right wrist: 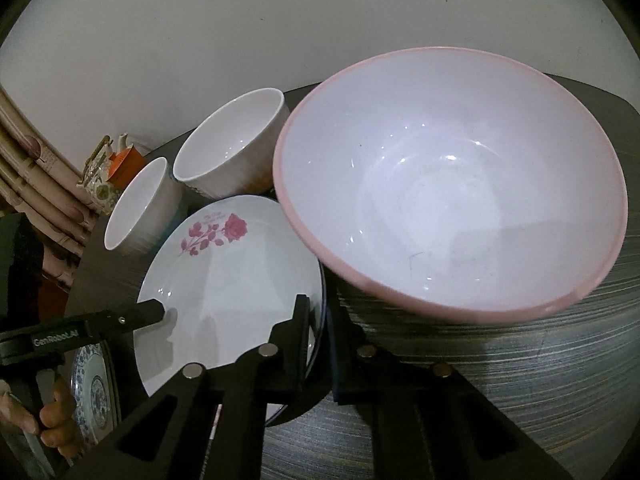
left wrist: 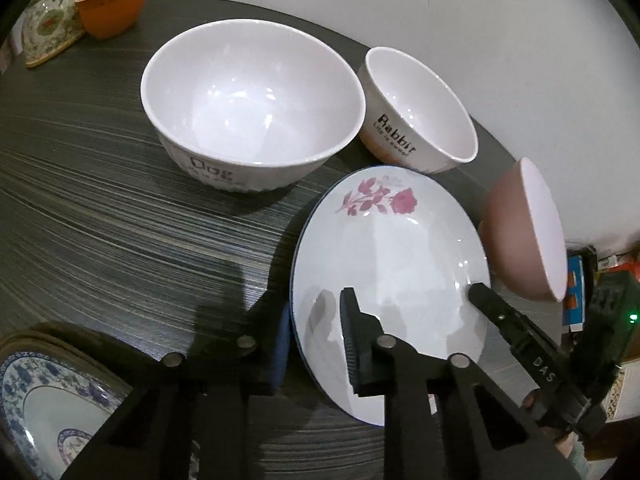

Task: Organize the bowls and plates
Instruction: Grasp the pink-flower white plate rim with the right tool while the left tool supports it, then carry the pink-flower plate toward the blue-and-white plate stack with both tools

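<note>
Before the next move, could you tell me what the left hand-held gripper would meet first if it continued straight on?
Its fingers already straddle the rose plate rim, so the left hand-held gripper would probably meet that plate first.

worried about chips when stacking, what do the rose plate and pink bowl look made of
Rose plate: glazed ceramic or melamine; glossy white, printed flower, thin blue rim.
Pink bowl: probably melamine or glazed ceramic; matte pink outside, shiny white inside with faint scuffs.

both hand-held grippers clamped
</note>
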`<state>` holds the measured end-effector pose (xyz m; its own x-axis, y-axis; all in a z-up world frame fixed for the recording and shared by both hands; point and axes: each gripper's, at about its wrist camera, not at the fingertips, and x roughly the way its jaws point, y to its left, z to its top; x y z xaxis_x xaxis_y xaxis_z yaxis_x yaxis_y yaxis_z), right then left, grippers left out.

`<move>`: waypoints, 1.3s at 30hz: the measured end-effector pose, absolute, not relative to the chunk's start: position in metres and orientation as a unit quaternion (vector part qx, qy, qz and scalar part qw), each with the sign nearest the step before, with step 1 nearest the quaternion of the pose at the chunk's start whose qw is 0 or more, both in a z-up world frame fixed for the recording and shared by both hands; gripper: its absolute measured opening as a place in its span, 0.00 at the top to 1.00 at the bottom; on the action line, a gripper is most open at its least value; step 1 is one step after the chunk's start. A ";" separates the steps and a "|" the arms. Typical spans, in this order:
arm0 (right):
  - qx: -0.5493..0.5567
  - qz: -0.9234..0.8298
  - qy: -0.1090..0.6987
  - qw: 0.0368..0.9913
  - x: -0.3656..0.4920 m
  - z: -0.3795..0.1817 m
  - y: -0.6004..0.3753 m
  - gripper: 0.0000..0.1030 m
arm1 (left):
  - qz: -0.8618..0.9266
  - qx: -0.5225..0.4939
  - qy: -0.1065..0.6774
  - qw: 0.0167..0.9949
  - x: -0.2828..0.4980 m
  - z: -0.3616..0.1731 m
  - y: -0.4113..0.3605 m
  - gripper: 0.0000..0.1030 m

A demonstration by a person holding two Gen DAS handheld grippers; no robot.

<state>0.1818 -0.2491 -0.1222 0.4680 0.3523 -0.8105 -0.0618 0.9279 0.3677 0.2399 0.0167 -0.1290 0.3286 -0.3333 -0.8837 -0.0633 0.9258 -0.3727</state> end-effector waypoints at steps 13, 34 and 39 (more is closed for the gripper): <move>0.143 0.120 0.517 0.835 0.149 -0.119 -0.246 0.92 | -0.090 -0.147 0.589 0.789 0.205 -0.126 -0.002 0.85; 0.140 0.110 0.571 0.801 0.051 -0.116 -0.250 0.92 | -0.113 -0.104 0.616 0.773 0.103 -0.131 -0.032 0.85; 0.139 0.112 0.584 0.792 0.041 -0.115 -0.250 0.92 | -0.114 -0.105 0.619 0.770 0.096 -0.132 -0.042 0.85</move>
